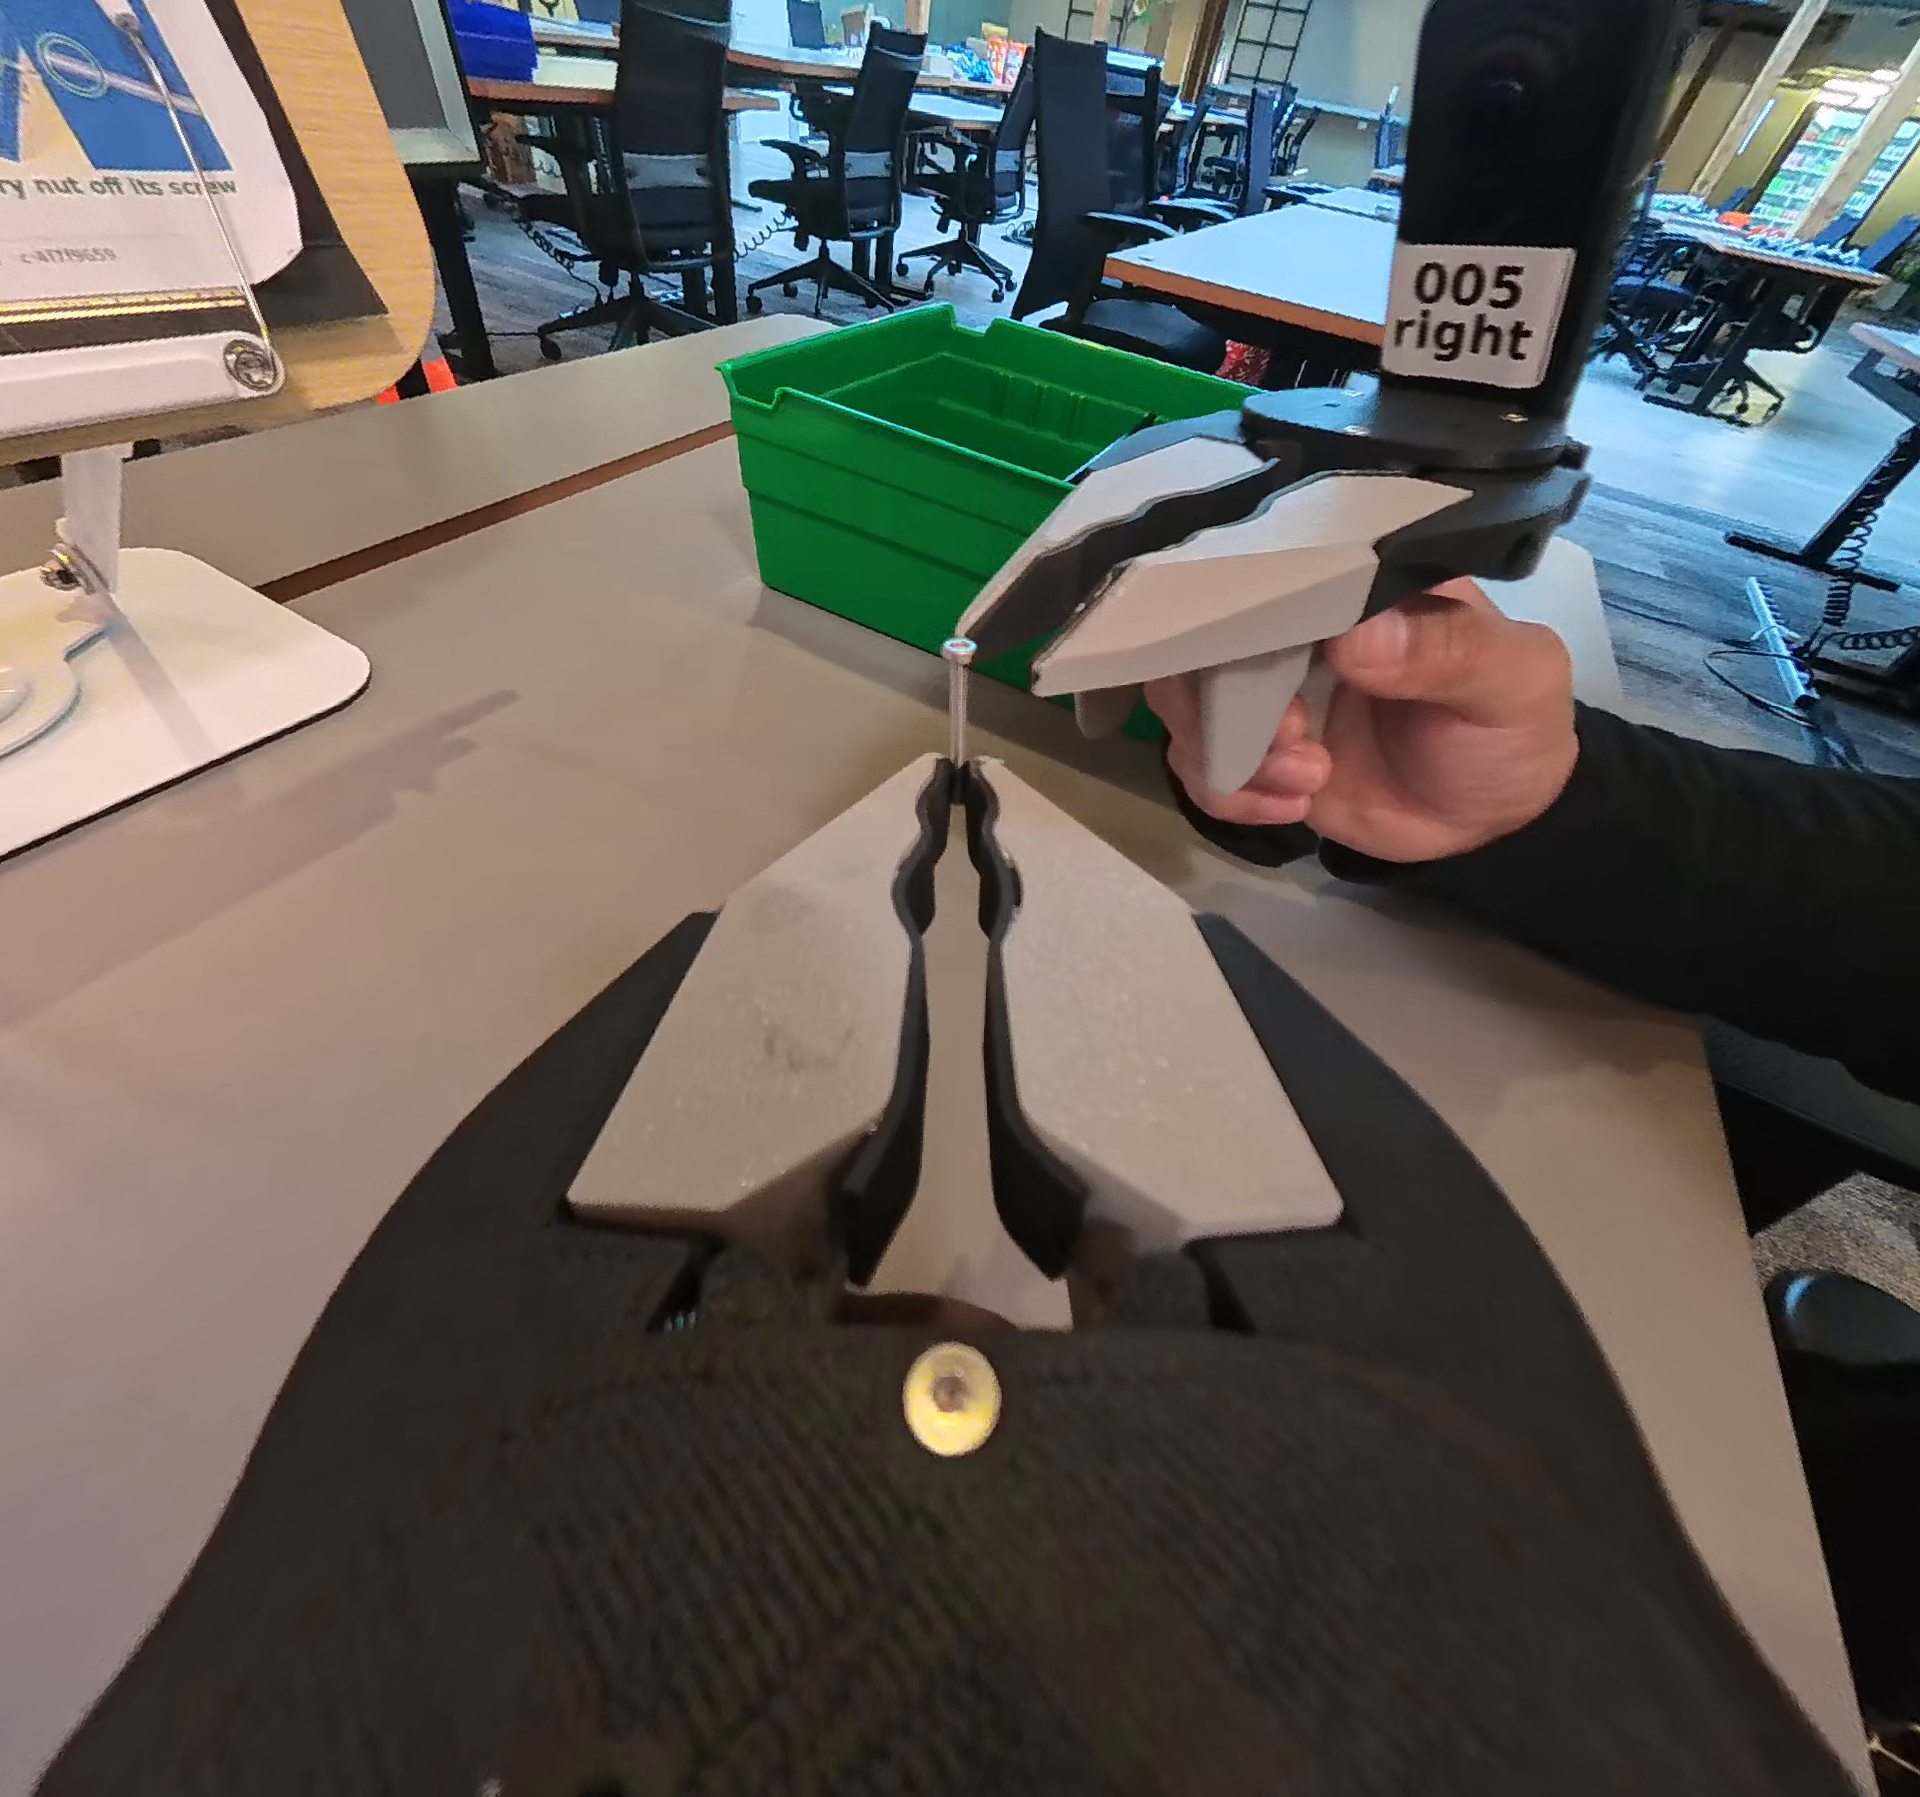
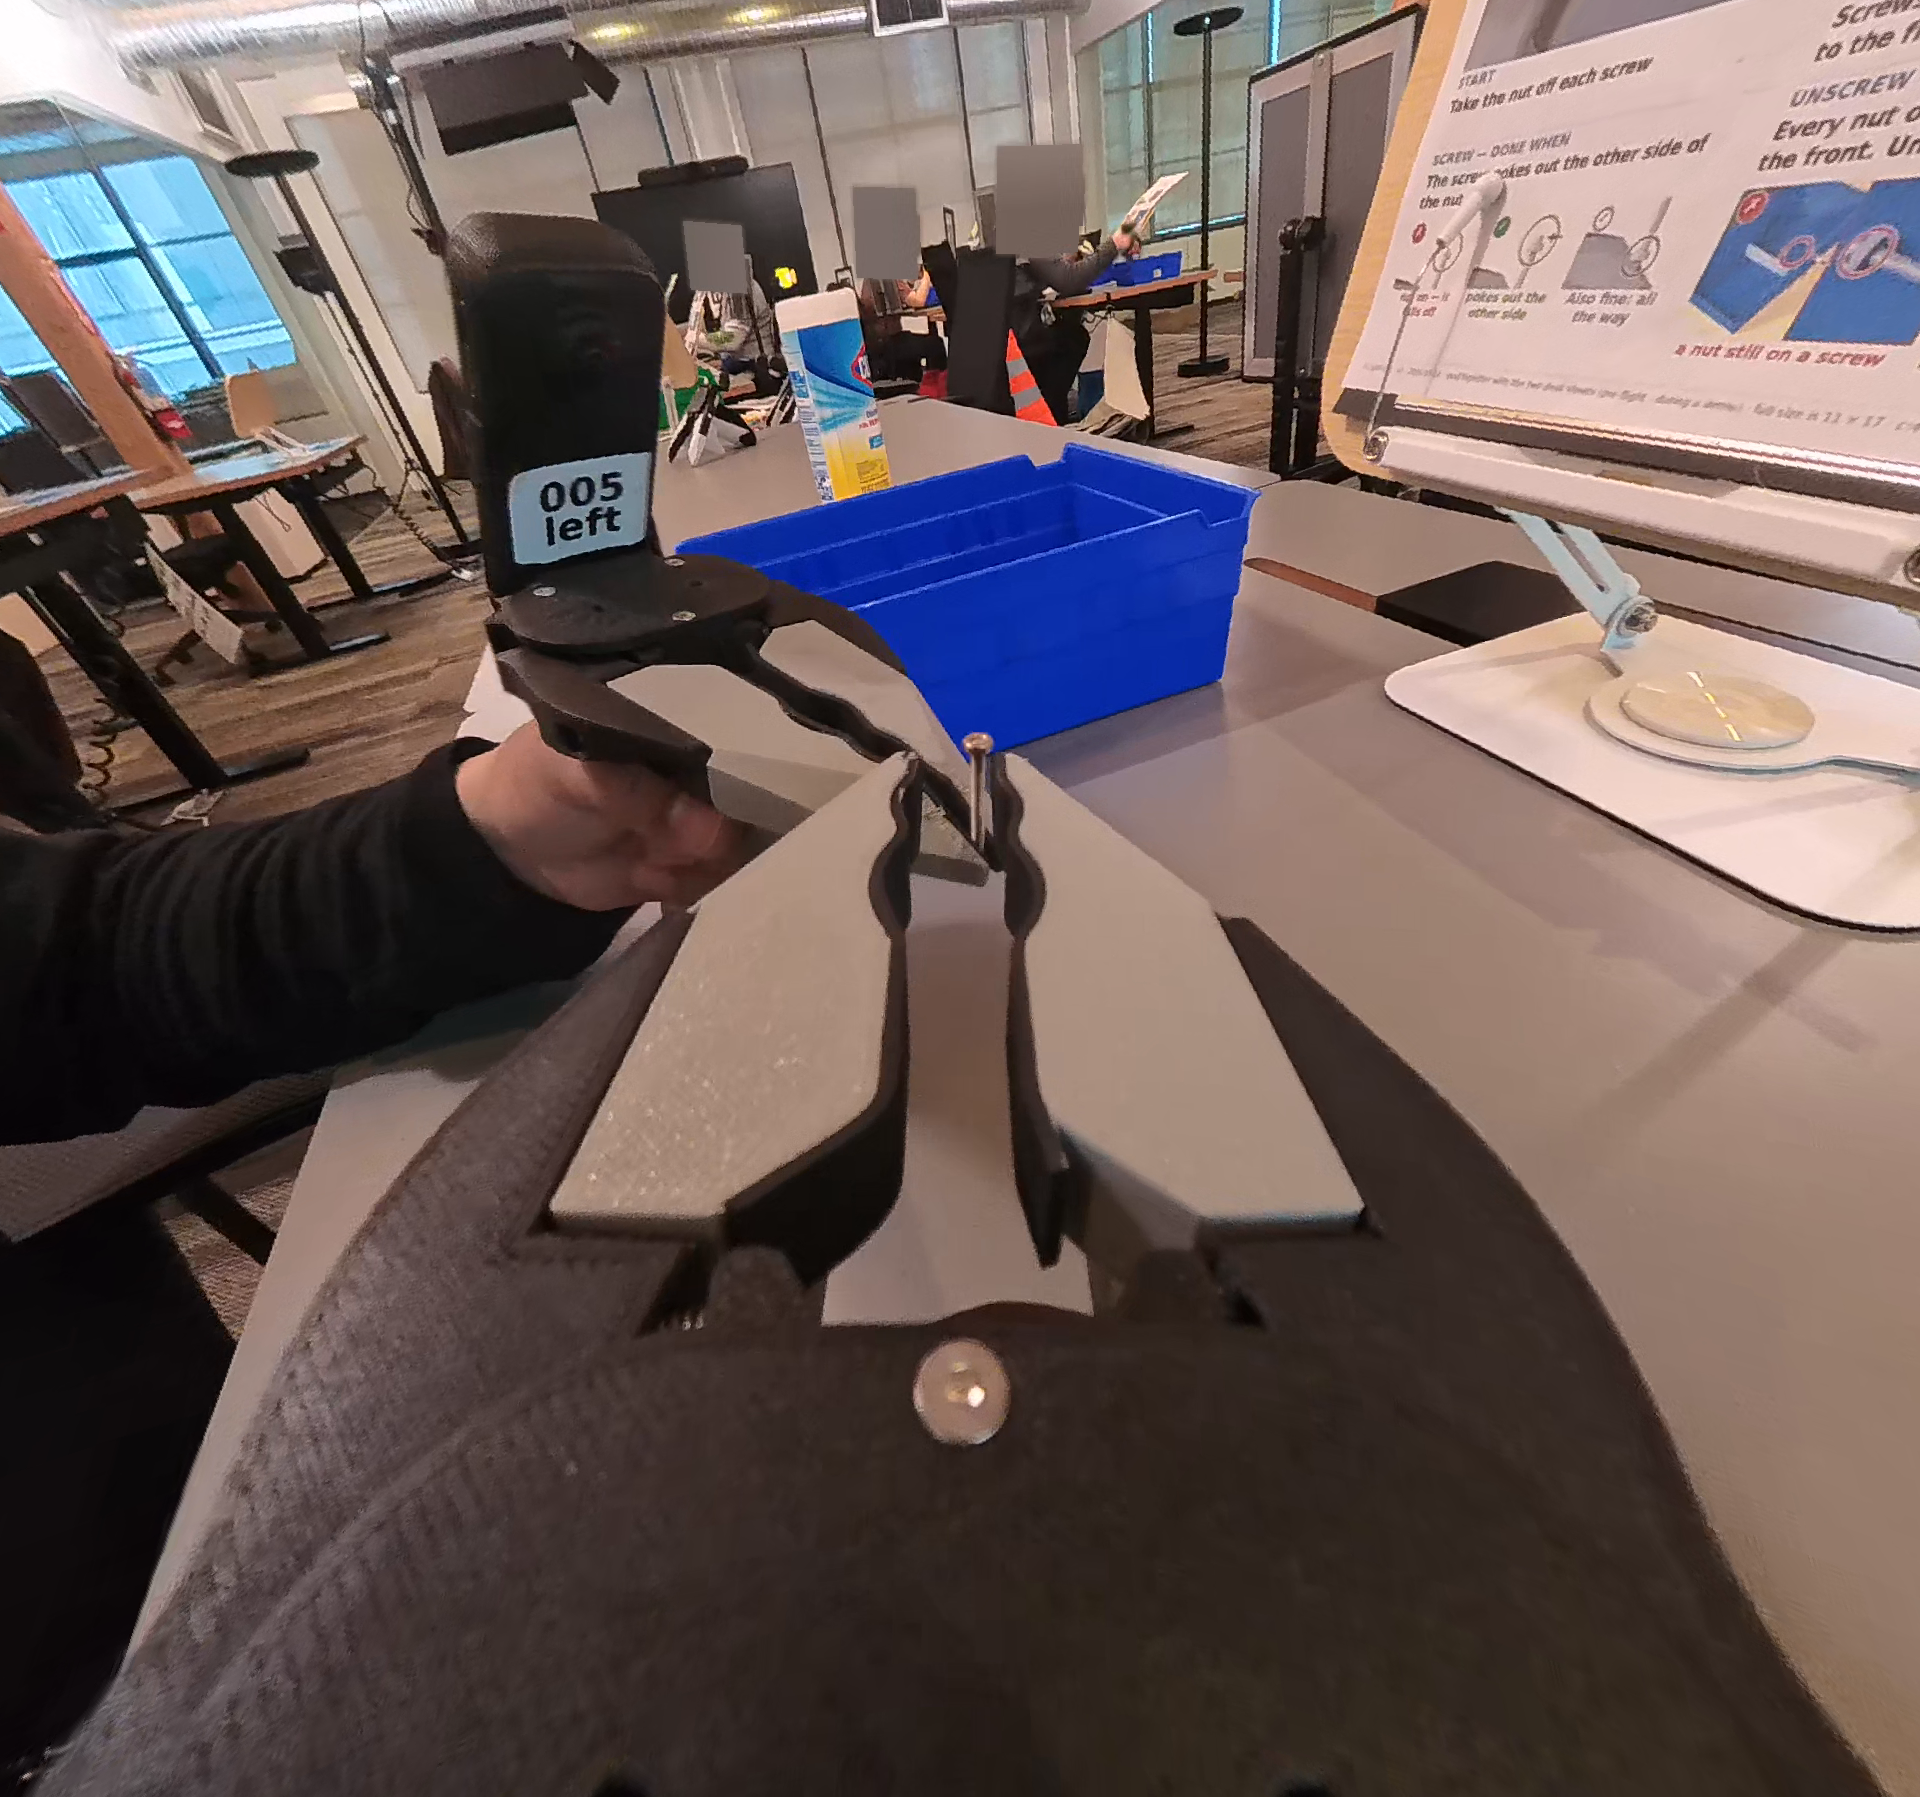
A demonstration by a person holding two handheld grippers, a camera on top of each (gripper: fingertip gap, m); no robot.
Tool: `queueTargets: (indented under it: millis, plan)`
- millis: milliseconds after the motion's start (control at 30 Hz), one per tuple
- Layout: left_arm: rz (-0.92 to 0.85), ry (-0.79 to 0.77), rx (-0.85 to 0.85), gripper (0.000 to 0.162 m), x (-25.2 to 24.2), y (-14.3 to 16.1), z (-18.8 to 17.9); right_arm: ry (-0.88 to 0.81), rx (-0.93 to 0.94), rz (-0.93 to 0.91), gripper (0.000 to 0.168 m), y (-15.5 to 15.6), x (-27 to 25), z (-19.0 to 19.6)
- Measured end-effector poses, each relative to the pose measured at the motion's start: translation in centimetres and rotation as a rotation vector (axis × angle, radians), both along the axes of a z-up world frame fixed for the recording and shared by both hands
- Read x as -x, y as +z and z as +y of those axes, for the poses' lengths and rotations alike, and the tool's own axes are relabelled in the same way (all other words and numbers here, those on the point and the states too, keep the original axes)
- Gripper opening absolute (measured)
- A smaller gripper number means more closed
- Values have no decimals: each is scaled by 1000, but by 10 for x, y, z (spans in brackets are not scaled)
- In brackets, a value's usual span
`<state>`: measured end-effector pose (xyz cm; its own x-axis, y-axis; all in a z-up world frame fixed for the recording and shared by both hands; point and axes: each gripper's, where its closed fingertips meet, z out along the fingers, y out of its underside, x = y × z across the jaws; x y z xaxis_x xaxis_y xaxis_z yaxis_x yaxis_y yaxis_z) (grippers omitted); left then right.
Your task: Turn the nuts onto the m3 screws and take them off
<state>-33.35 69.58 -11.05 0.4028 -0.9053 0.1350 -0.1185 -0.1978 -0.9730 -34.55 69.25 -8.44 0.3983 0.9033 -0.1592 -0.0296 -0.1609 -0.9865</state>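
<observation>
My left gripper (image 1: 956, 768) is shut on the lower end of a thin M3 screw (image 1: 958, 708) and holds it upright above the grey table (image 1: 468, 864). The screw's small round top (image 1: 958, 648) may be its head or a nut; I cannot tell which. My right gripper (image 2: 956, 773) is open by a narrow gap, its tips at the screw's upper part (image 2: 977, 791), which stands close to the right finger. In the left wrist view the right gripper (image 1: 1003, 656) reaches in from the right, a hand on its handle. The left gripper (image 2: 961, 854) shows partly hidden in the right wrist view.
A green bin (image 1: 894, 500) stands behind the screw in the left wrist view. A blue bin (image 2: 1039, 625) stands behind it in the right wrist view. A white stand (image 2: 1662, 729) with an instruction sheet is at the table's side. A wipes canister (image 2: 836, 397) stands farther back.
</observation>
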Motion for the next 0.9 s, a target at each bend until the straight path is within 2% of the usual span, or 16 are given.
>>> queueTargets:
  millis: [533,833,900]
  plan:
    - [28,-57,-14,0,-15,-3,-16,6,-15,-41,1,-7,9,-2]
    - [24,-48,-13,0,-13,-3,-13,-1,-11,-39,1,-7,8,-1]
    - [20,-34,-13,0,-11,-2,-10,3,-4,-24,6,-5,7,0]
